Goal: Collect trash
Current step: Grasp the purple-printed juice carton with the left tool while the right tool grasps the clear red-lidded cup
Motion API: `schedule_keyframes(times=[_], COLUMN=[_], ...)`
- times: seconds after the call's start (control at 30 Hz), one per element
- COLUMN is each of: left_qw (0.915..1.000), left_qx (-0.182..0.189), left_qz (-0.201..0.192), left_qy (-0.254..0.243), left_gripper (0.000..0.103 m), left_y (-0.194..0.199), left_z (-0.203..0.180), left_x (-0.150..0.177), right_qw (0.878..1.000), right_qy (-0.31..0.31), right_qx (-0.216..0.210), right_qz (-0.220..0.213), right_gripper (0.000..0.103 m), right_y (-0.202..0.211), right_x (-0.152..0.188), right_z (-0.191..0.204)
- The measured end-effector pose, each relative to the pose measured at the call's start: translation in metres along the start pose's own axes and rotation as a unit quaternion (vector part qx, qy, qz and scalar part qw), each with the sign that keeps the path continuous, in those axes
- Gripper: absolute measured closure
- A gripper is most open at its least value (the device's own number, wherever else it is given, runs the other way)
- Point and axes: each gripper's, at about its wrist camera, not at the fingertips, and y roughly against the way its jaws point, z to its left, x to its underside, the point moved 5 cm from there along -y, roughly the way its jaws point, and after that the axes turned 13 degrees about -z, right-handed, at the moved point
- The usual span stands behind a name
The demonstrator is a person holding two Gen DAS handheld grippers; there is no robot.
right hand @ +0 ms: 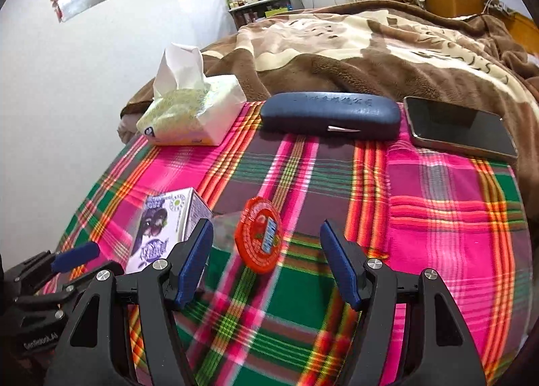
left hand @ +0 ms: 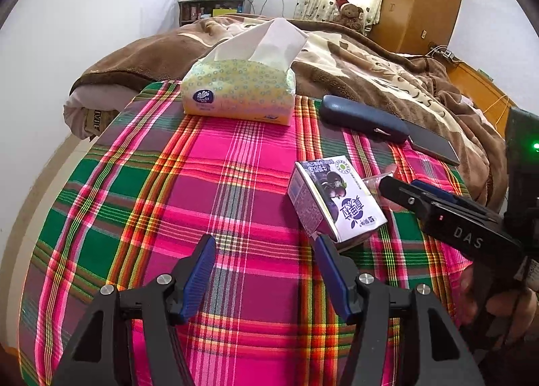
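A small purple-and-white drink carton (left hand: 333,200) lies on its side on the plaid cloth (left hand: 202,184), just ahead of the right fingertip of my left gripper (left hand: 265,239). That gripper is open over bare cloth. In the right wrist view a clear plastic cup with a red lid (right hand: 257,237) lies tipped on the cloth between the fingers of my right gripper (right hand: 266,224). Its clear body is close to the left pad; a gap separates the lid from the right pad. The carton (right hand: 168,227) sits just left of that gripper. The left wrist view shows the right gripper (left hand: 401,184) with its tips at the cup (left hand: 374,182).
A tissue pack (left hand: 239,89) stands at the cloth's far edge, with a dark blue glasses case (right hand: 330,115) and a phone (right hand: 458,126) to its right. A brown blanket (right hand: 353,49) covers the bed behind. The cloth drops off toward a white wall on the left.
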Motion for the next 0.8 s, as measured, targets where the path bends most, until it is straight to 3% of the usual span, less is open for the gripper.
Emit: schedule_keyframes(times=[0.13, 0.33, 0.8], left_qw=[1.0, 0.9999, 0.999], left_qx=[-0.002, 0.008, 0.043], left_qz=[-0.006, -0.009, -0.001], left_qy=[-0.001, 0.004, 0.011], left_gripper=[0.042, 0.041, 0.035], left_y=[0.001, 0.0, -0.014], left_z=[-0.002, -0.007, -0.039], left_x=[-0.006, -0.01, -0.015], right_qw=[1.0, 1.0, 0.999], right_qy=[-0.003, 0.0, -0.032], right_qx=[-0.014, -0.018, 0.012], right_qz=[-0.004, -0.014, -0.033], right_gripper=[0.074, 0.093, 0.096], right_y=[0.001, 0.007, 0.026], right_x=[0.0, -0.002, -0.006], right_z=[0.005, 0.006, -0.028])
